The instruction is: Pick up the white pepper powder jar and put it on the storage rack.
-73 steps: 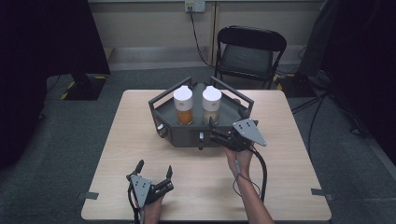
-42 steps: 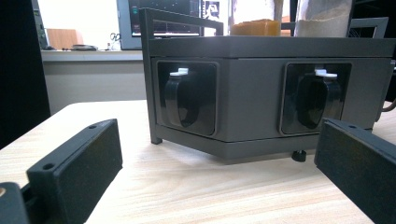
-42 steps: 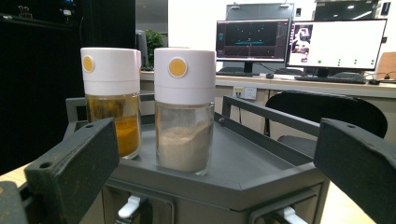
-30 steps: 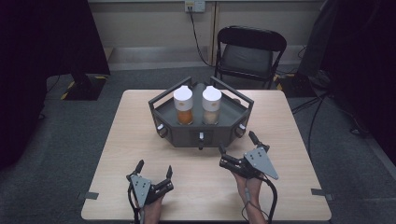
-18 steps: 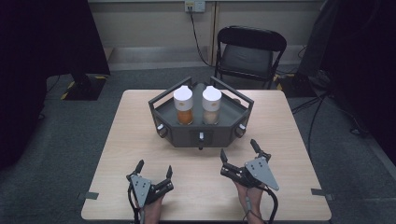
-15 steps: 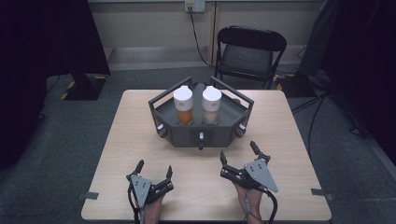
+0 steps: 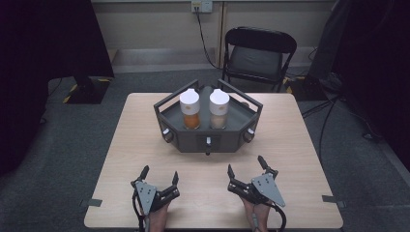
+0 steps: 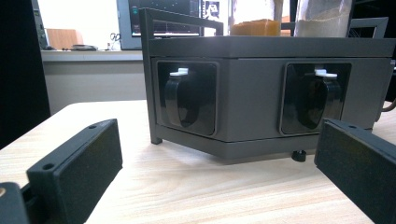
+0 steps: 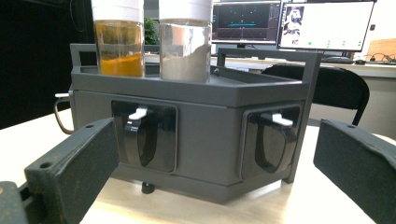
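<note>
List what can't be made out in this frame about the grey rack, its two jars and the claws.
- Jar lids: cut off by the top edge in both gripper views.
- Orange jar and pale jar contents: too small to identify in the high view.
- Rack interior behind the recessed handles: dark, hidden by its walls.
- Left claw and right claw pad faces: too small in the high view.

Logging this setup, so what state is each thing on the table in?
Dark grey six-sided metal tray box: standing flat on table.
Orange-filled white-capped jar: upright, capped, on the box.
Beige-filled white-capped jar: upright, capped.
Left gripper: open, empty.
Right gripper: open, empty.
</note>
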Available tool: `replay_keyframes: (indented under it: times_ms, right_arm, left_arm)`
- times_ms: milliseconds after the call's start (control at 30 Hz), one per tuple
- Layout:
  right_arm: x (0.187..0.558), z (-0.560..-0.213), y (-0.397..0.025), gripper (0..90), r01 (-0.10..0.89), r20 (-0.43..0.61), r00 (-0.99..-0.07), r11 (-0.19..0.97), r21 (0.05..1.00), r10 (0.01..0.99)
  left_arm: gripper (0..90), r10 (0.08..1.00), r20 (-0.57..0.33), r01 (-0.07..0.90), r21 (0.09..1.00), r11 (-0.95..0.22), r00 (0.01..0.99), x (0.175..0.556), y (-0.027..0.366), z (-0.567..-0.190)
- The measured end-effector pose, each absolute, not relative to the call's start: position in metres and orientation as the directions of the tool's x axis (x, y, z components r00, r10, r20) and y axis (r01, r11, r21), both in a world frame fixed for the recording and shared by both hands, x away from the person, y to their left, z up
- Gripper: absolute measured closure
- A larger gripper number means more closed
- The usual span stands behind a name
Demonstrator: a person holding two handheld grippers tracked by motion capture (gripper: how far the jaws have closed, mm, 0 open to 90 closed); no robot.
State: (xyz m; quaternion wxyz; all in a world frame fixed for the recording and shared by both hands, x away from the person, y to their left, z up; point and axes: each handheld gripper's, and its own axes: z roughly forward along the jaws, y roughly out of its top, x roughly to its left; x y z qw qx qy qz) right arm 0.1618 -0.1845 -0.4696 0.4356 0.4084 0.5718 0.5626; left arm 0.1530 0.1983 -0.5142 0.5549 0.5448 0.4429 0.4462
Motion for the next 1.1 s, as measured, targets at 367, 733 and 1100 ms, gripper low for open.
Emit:
replay_keyframes:
  times_ms: [367,733,1100]
  right_arm:
    - [0.155,-0.485,-0.182,0.0,0.011,-0.021,-0.294,0.025,1.0,0.956]
    - [0.149,-0.502,-0.177,0.0,0.026,-0.037,-0.286,0.047,0.999,0.958]
    - [0.146,-0.51,-0.18,0.0,-0.009,-0.015,-0.284,0.013,1.0,0.959]
  left_arm:
    - [0.0,0.978,-0.006,-0.013,1.0,0.009,0.21,0.153,0.198,-0.514]
    - [0.0,0.978,-0.005,-0.013,1.0,0.008,0.21,0.153,0.198,-0.514]
    - [0.0,0.977,-0.005,-0.013,1.0,0.008,0.214,0.153,0.199,-0.514]
